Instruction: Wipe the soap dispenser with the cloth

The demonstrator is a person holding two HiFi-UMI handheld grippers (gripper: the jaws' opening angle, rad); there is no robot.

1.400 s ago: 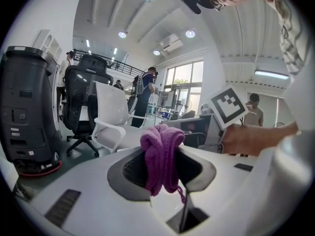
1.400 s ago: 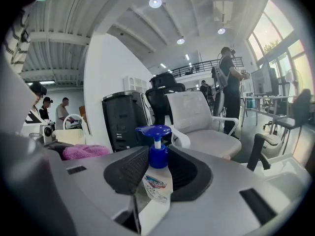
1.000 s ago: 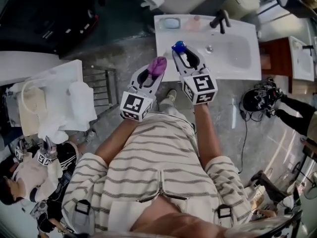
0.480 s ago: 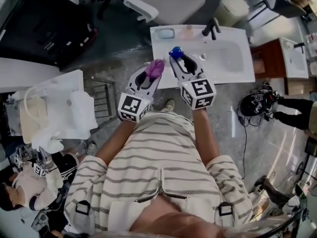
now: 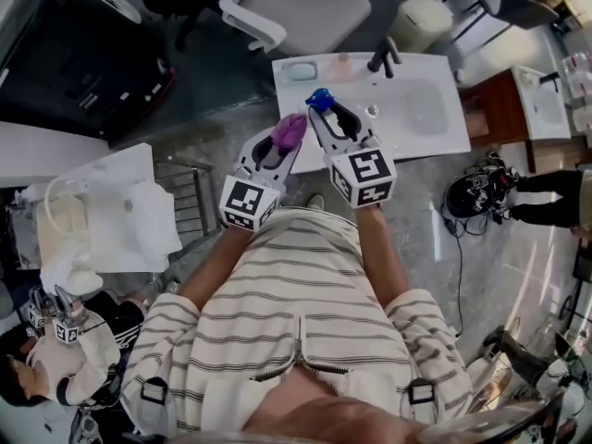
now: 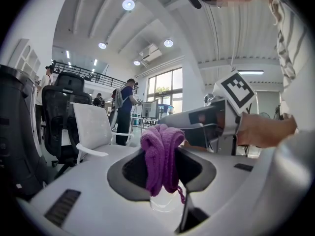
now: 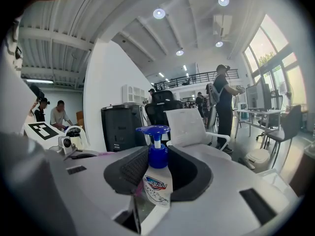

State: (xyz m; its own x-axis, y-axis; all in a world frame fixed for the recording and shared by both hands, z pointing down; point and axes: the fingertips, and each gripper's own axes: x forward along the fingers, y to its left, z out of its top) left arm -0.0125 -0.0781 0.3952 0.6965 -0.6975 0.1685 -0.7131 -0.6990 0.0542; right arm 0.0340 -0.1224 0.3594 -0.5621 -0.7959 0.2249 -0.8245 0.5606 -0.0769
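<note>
My right gripper (image 5: 322, 109) is shut on the soap dispenser (image 7: 157, 181), a clear bottle with a blue pump head (image 5: 319, 98) and a printed label, held upright in the air between the jaws. Beside it on the left, my left gripper (image 5: 287, 135) is shut on a bunched purple cloth (image 5: 289, 129); in the left gripper view the cloth (image 6: 161, 156) hangs folded between the jaws. Cloth and dispenser are a short way apart, not touching. Both grippers are raised in front of the white washbasin (image 5: 444, 132).
A black tap (image 5: 384, 58) and a soap dish (image 5: 300, 69) sit at the washbasin's back edge. A white office chair (image 5: 296, 7) stands beyond it. A white sink unit (image 5: 111, 211) is at the left, a seated person (image 5: 55, 359) at the lower left.
Both grippers have risen together with the cloth and the dispenser still gripped. The washbasin has shifted left and up in the head view.
</note>
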